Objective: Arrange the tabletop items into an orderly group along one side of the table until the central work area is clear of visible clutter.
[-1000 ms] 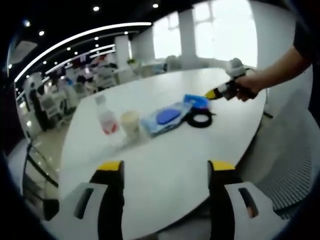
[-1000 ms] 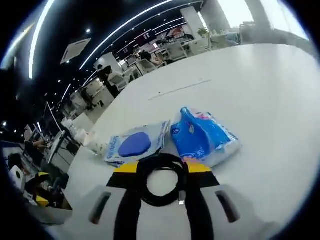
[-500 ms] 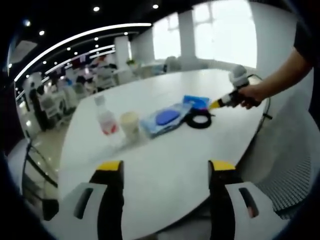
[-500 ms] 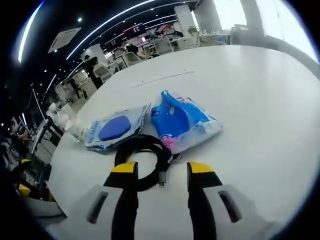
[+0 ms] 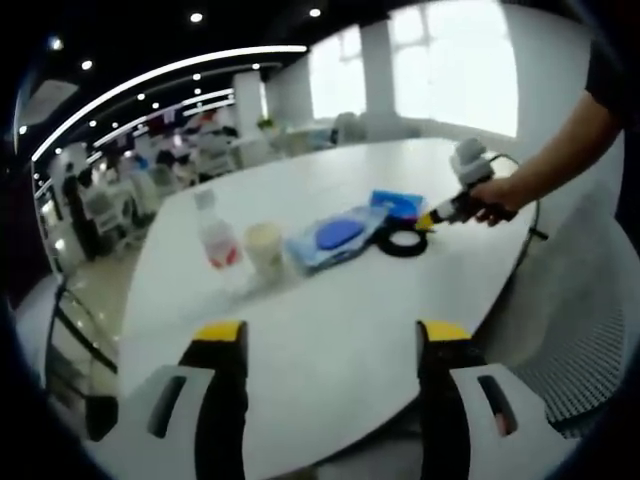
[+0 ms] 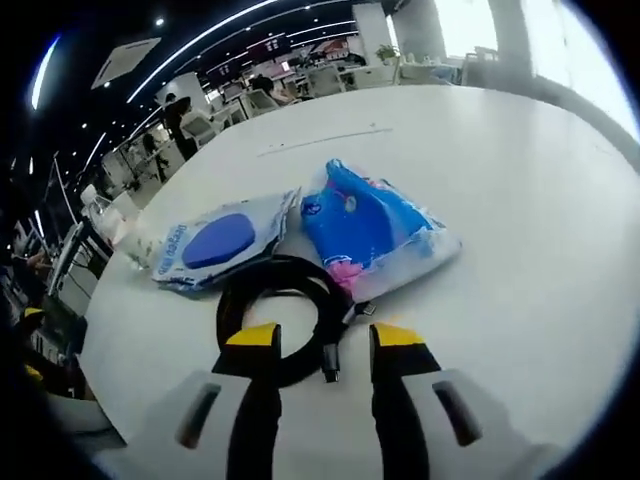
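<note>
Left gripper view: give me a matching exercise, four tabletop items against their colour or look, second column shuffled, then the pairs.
Items:
1. bottle
2. cup
3. coiled cable
4. flat packet

Looks:
A. black ring
B. pale wrapper around a blue oval
C. clear with a red label
D. cream coloured

Pairs: 1-C, 2-D, 3-A, 4-B
</note>
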The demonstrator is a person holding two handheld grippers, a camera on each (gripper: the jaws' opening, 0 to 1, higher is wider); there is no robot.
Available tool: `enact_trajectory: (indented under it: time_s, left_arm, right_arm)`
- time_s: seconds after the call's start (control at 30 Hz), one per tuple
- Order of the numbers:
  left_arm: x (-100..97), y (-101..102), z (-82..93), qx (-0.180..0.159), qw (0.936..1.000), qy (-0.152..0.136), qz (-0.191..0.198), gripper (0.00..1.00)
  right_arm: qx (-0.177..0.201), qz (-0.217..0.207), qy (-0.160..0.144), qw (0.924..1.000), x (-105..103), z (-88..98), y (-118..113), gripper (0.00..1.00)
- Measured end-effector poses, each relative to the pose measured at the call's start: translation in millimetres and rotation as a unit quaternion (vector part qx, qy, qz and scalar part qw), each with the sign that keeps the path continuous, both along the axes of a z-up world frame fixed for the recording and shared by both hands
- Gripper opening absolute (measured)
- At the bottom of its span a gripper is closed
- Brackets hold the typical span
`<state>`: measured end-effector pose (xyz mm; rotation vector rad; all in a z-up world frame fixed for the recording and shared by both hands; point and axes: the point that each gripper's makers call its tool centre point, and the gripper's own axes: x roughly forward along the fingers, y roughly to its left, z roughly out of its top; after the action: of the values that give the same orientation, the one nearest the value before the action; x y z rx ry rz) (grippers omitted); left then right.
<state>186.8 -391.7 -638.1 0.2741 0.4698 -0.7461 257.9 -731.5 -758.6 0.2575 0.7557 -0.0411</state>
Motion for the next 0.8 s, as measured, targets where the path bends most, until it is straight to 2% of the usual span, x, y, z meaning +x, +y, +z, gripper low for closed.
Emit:
enact_trajectory:
  time_s: [0.13,0.33,0.5,0.8]
  left_arm:
    - [0.2,0,-0.3,0.002,1.0,0.001,0.001,0.65]
    - [1.1,2,-0.5,0.003,1.0,0.0,0.003,0.65]
    - [1.2,2,-0.6,0.004,1.0,0.0,0.003,0.65]
    - [0.8,2,-0.5,0.004,1.0,-0.001,-0.001,0.65]
  right_arm:
    - [-0.001,-0.008,0.004,1.0,2,-4.4,1,0.3]
    - [-0.01,-0.016,0.016,0.9997,-3,-10.4,2,0.16]
    - [0.017,-0.043,0.01,0.9989,-4,-7.7,-1,0.12]
    - [0.05,-0.042,0.012,0.9978,-15,-3.3,5,0.11]
